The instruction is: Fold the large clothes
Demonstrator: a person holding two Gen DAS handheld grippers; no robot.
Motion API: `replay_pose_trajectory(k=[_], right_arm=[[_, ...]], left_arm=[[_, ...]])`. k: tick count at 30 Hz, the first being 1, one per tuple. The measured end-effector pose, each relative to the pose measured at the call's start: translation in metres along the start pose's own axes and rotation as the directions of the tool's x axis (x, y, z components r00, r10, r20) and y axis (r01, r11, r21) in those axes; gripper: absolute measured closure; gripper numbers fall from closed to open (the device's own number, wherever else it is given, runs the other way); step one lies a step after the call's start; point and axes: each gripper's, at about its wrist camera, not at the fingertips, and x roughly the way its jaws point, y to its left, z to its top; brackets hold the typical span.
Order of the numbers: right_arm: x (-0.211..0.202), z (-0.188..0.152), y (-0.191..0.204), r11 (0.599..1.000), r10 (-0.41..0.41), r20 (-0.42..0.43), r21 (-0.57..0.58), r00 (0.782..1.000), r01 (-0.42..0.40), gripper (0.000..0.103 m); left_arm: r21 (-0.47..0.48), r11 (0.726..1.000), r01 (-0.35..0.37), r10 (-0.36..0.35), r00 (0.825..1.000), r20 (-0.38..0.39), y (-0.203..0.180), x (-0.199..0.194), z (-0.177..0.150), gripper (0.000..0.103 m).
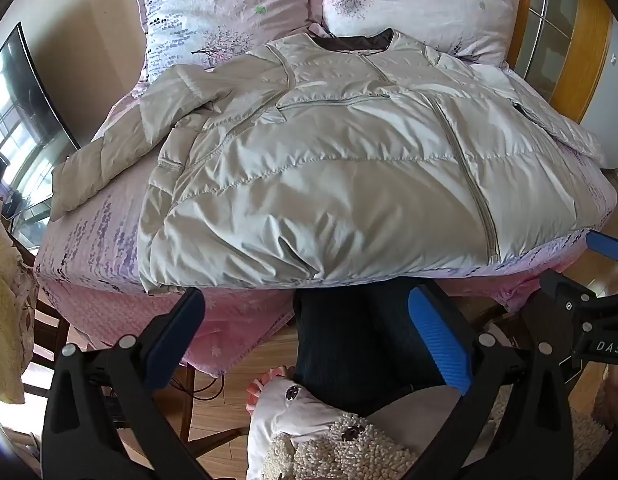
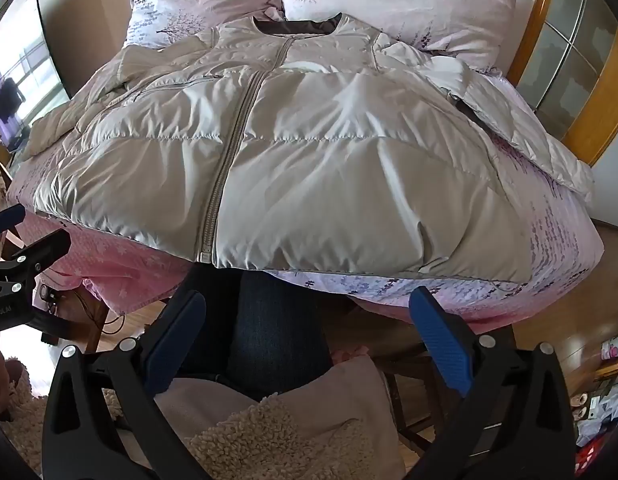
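While both tools hang short of it, the bed [image 1: 109, 216], dressed in a pink sheet with purple flower print, fills most of each view and serves as the reference for everything else. Spread across the bed's top lies the pale beige puffer jacket [image 1: 341, 168], front up and zipped, its collar at the bed's far end touching two floral pillows [image 1: 421, 4], its hem at the bed's near edge, and one sleeve [image 1: 121, 152] stretched out flat toward the bed's left side. Off the near edge of the bed, below the jacket's hem, stand the person's legs in dark trousers [image 1: 349, 344] on a wooden floor. Just before the bed's near edge, the left gripper [image 1: 309, 344] holds its blue-padded jaws spread wide with nothing between them. Likewise off the near edge, the right gripper [image 2: 309, 344] is spread fully and grips nothing.
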Motion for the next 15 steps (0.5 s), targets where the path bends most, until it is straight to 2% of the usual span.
replay_pose_trajectory(k=[15], right_arm=[[0.0011, 0.0, -0.0031, 1.0, 0.0, -0.003, 0.004, 1.0, 0.0, 0.001]], left_arm=[[-0.001, 1.0, 0.001, -0.001, 1.0, -0.002, 0.0001, 0.0, 0.0, 0.002]])
